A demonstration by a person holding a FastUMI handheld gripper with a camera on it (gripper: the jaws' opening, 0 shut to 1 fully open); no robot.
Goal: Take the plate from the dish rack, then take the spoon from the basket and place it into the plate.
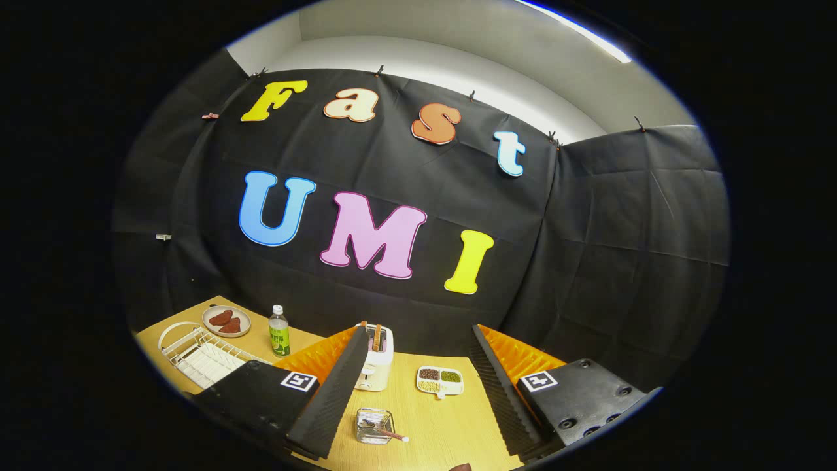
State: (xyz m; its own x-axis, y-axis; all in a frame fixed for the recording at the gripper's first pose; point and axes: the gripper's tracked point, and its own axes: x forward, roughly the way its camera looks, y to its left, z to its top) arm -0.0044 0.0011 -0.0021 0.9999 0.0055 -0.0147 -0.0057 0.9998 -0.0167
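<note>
My gripper [420,329] is open and held high over the wooden table [451,425], with nothing between its fingers. Between the fingers and close in, a small wire basket [374,418] stands on the table with a spoon [384,431] lying in it, handle pointing right. Far off to the left of the left finger sits a white wire dish rack [199,356]; I see no plate standing in it. Just beyond the rack, a round plate [226,320] rests on the table with dark red pieces of food on it.
A white toaster [377,358] with a slice in its slot stands by the left fingertip. A small divided dish of beans [440,381] lies between the fingers, beyond the basket. A green-labelled bottle [279,331] stands right of the plate. Black cloth walls the table's far side.
</note>
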